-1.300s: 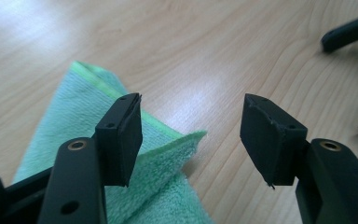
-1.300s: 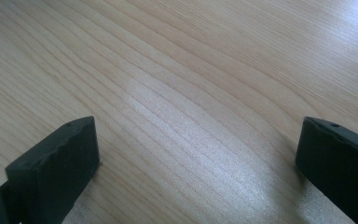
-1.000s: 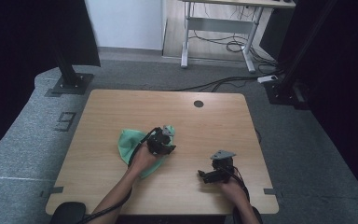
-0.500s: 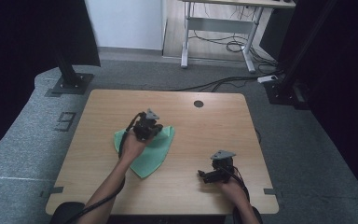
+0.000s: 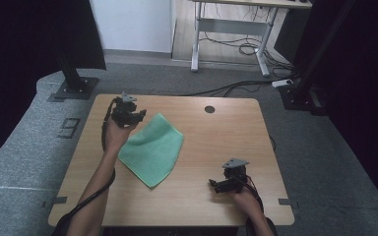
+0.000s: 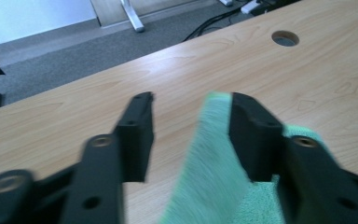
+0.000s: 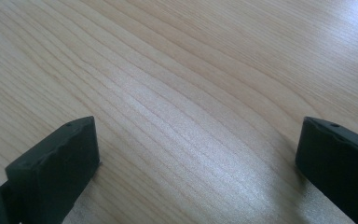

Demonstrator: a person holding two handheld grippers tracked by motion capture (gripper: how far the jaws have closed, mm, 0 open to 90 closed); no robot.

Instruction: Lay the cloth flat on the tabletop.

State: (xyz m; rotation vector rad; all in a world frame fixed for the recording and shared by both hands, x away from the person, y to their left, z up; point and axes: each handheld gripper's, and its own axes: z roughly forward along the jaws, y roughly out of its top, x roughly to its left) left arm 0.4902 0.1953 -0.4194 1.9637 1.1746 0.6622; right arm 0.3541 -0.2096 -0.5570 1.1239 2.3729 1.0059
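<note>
Evidently soft and light, the green cloth [image 5: 152, 148] draped limply; the left gripper [image 5: 134, 116], jaws just opened halfway, had its far corner loose between them, the best hold.

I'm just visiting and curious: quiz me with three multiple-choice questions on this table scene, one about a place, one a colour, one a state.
1. Where does the cloth lie on the table?
A left half
B right edge
C on the round hole

2. What colour is the cloth?
A red
B green
C white

3. How do the right tool's jaws stand?
A shut on the cloth
B shut empty
C open over bare wood

Answers: 1 A, it lies spread beside the left tool; 2 B, plainly green; 3 C, the jaws stand wide apart above wood grain.
</note>
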